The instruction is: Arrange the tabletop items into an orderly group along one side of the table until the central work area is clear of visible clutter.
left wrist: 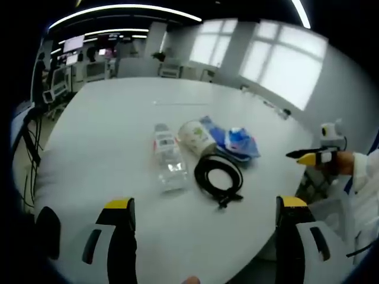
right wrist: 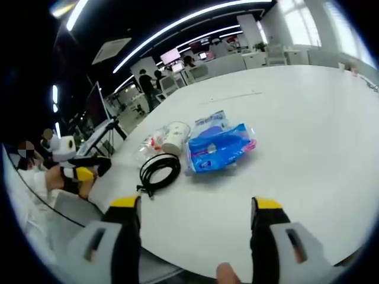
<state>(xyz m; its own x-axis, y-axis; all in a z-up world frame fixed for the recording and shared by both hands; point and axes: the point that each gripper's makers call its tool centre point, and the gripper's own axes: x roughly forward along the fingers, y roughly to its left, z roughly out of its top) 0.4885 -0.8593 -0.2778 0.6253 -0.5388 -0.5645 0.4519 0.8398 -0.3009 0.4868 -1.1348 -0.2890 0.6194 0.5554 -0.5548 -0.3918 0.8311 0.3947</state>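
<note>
Near the middle of the left gripper view, a clear plastic bottle, a paper cup on its side, a blue packet and a coiled black cable lay clustered on the white tabletop. The left gripper at bottom centre and the right gripper, likewise low in its view, both had jaws spread wide, holding nothing.

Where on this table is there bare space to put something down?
The table is bare beyond the items, toward the windows, and in front of both grippers' open jaws. It is crowded in the middle: bottle, cup, black cable and blue packets lie close together.
</note>
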